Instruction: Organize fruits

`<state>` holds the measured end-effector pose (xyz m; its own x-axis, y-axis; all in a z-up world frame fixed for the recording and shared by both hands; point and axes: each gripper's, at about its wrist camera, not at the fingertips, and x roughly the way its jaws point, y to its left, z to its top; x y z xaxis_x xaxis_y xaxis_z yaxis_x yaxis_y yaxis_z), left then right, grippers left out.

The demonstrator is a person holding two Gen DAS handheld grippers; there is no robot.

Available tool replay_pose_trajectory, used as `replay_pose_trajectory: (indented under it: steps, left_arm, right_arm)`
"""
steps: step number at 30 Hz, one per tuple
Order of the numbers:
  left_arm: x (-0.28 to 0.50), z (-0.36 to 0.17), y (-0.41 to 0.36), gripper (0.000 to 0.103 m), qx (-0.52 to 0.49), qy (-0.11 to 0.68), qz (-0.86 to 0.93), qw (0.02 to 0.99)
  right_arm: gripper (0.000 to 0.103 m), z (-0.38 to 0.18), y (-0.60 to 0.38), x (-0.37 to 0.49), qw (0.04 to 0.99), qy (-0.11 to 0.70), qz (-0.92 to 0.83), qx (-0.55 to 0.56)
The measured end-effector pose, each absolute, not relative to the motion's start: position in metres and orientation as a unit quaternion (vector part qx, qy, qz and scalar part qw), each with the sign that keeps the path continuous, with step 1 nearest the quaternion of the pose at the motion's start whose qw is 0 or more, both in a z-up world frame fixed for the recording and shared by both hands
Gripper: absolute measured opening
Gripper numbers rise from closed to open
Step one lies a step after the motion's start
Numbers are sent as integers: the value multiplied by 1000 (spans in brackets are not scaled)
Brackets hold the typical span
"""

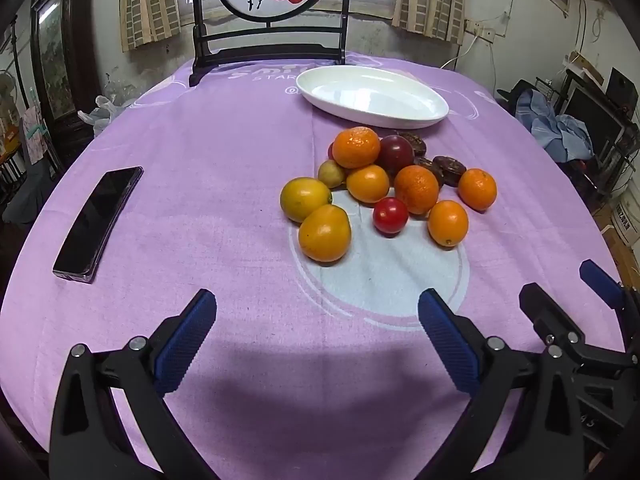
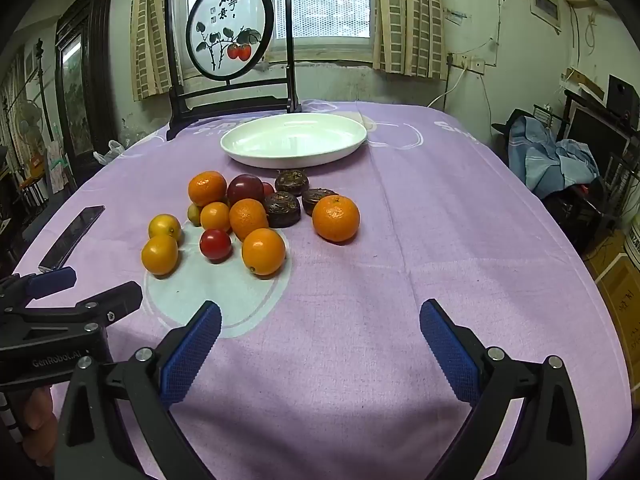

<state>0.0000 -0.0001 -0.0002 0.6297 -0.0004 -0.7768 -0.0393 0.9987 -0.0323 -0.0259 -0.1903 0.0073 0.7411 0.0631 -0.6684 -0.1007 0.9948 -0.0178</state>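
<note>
Left gripper (image 1: 317, 306): your fingers stand spread wide over bare cloth and grip nothing.
Right gripper (image 2: 320, 316): your fingers are likewise spread wide, with nothing between them.
Left wrist view only: you see the right gripper's fingers entering at the right edge, and the phone (image 1: 98, 224) in full length on your left.
Right wrist view only: you see the left gripper's body at the left edge, part of the hand (image 2: 38, 420) below it, and the whole painted screen (image 2: 231, 46) behind the plate.
Plate (image 2: 294, 140): white, oval, nothing in it; long axis runs left to right at the far side of the desk (image 2: 440, 260).
Fruit pile (image 2: 248, 220): loose on the purple cloth, just in front of the plate, ahead of both grippers.
Pile contents: oranges, yellow citrus, a red tomato (image 2: 215, 244), dark brown round pieces at the back.
Phone axis: points away from you, angled.
</note>
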Motion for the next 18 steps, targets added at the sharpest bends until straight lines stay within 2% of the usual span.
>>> replay_pose_trajectory:
  steps: [18]
  left_arm:
    - [5, -8, 5, 99, -28, 436, 16, 899]
  right_arm:
    - [100, 5, -195, -27, 932, 358, 42, -19]
